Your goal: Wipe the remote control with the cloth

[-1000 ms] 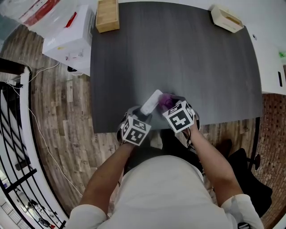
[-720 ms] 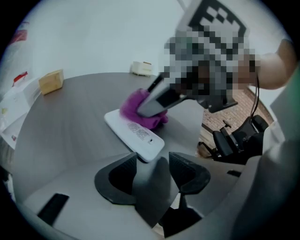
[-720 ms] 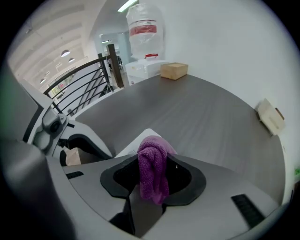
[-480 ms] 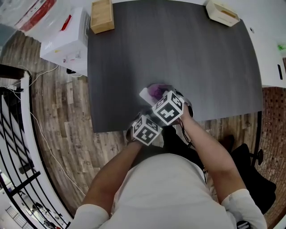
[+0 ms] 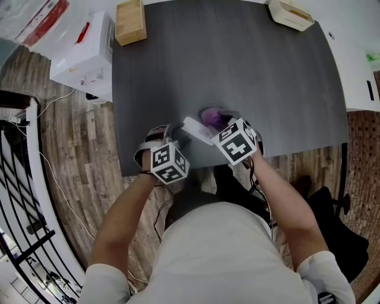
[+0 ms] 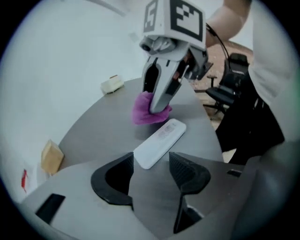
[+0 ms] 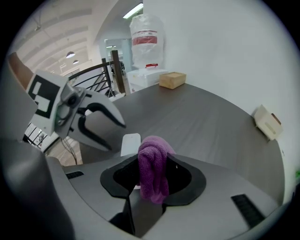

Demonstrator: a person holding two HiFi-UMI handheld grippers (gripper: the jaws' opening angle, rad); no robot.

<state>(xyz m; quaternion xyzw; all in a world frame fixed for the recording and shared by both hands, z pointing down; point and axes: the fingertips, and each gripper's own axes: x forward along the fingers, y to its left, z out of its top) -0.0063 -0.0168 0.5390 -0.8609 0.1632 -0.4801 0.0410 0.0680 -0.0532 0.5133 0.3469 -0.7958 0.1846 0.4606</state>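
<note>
The white remote control (image 5: 196,129) lies flat on the dark grey table (image 5: 237,71) near its front edge. My left gripper (image 6: 152,169) is open. The remote (image 6: 159,143) has its near end between the jaw tips, with a gap on the right side. My right gripper (image 7: 153,172) is shut on a bunched purple cloth (image 7: 153,174). The cloth (image 5: 212,116) rests by the remote's far right end. In the left gripper view the right gripper (image 6: 158,105) presses the cloth (image 6: 143,111) down just beyond the remote. The left gripper (image 7: 116,137) shows open beside the remote (image 7: 130,142) in the right gripper view.
A light wooden box (image 5: 130,22) sits at the table's far left corner and a pale wooden holder (image 5: 291,13) at the far right. A white carton (image 5: 83,50) stands on the floor to the left. A black chair (image 5: 332,231) is at the lower right.
The remote stuck out of the left gripper, pointing up-right; now it lies turned on the table. The left gripper has swung left and rolled. The right gripper and cloth have barely shifted.
</note>
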